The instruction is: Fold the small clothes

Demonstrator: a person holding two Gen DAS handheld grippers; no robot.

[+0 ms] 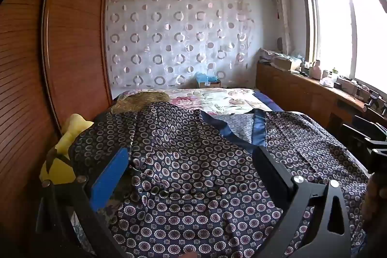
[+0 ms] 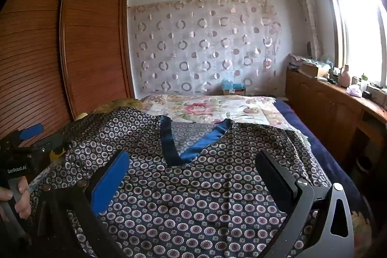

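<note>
Bed (image 2: 217,108): I see floral bedding at twelve o'clock.
Garment (image 2: 193,197): patterned top spread flat before me, blue V-neckline (image 2: 179,151) at twelve o'clock.
Handling: I judge it thin, soft, satiny, likely slippery; I would pinch the shoulder edges at ten and two o'clock.
Left gripper (image 1: 193,166): jaws spread wide, holding nothing.
Right gripper (image 2: 193,168): jaws spread wide, holding nothing.
</note>
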